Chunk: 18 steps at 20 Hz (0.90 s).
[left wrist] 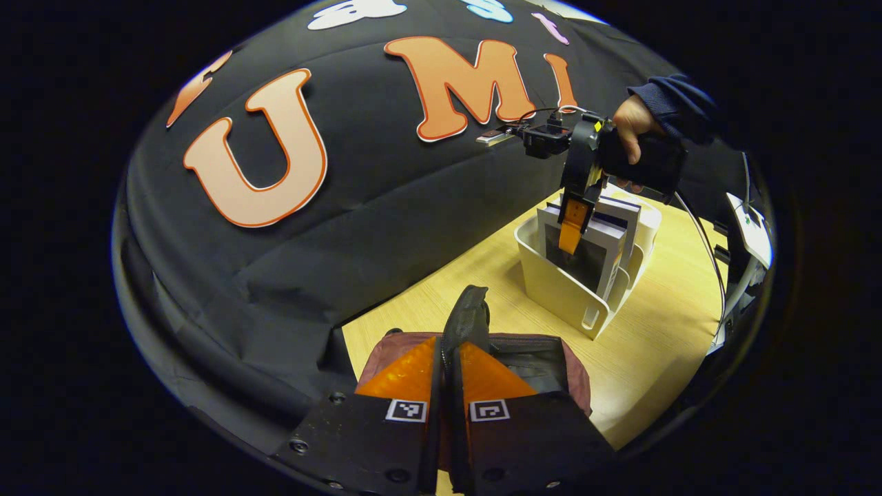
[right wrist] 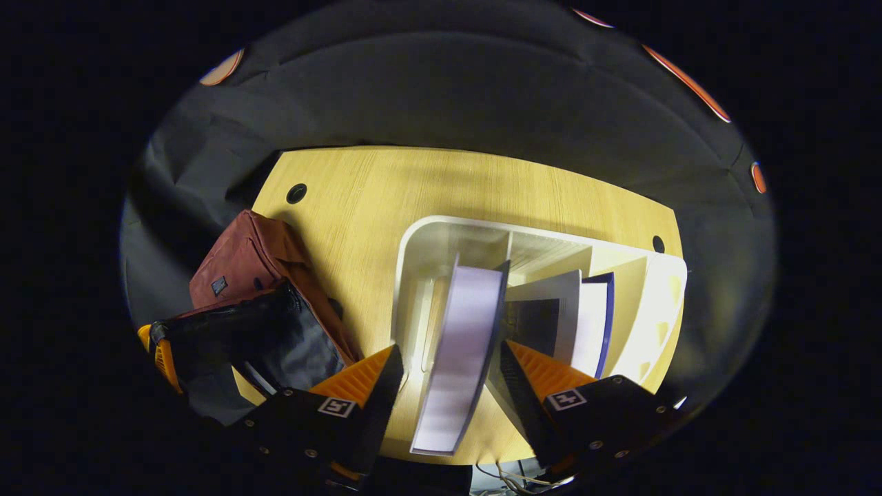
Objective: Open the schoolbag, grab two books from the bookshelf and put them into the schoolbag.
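The step in hand looked to be the first book grab, with the bag (right wrist: 255,275) already held open. In the right gripper view the table (right wrist: 358,193) filled the middle of the frame, the maroon bag lay at centre left with its dark lining gaping, and the white shelf (right wrist: 420,241) stood right of centre. The book (right wrist: 462,344), pale page edges showing, stood upright in the shelf at lower centre. The right gripper (right wrist: 448,368) had its fingers apart, one on each side of the book, not yet pressing. Next it would need to close squarely and lift straight up. In the left gripper view, low centre, the left gripper (left wrist: 449,358) was clamped on the bag's dark strap (left wrist: 467,313).
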Each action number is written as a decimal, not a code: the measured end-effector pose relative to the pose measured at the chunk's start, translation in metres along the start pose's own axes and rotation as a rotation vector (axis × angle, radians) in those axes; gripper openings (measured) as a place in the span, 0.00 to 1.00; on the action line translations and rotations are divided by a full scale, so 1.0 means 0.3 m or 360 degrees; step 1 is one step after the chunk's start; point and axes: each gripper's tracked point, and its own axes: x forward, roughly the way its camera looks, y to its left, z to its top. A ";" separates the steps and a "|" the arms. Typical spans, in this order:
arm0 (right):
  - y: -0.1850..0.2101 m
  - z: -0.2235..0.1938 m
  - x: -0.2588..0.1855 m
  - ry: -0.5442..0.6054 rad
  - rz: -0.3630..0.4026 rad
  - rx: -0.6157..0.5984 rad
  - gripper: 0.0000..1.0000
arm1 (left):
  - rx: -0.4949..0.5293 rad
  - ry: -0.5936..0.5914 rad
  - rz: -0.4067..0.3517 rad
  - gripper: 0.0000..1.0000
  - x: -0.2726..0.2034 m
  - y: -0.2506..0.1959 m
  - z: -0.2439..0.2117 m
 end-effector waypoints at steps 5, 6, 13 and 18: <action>0.022 -0.015 0.018 0.0086 -0.0028 0.0030 0.51 | -0.0007 -0.0004 0.0001 0.08 0.005 -0.001 0.000; 0.019 -0.020 0.031 0.0096 -0.0036 0.0048 0.36 | -0.0010 -0.0007 0.0003 0.08 0.002 -0.002 -0.005; 0.000 -0.038 -0.027 0.0147 -0.0026 0.0134 0.36 | -0.0010 -0.0013 -0.0003 0.08 0.000 -0.007 -0.011; -0.041 -0.048 -0.138 0.0062 0.0034 0.0176 0.34 | 0.0011 -0.0002 -0.0003 0.08 0.001 -0.005 -0.005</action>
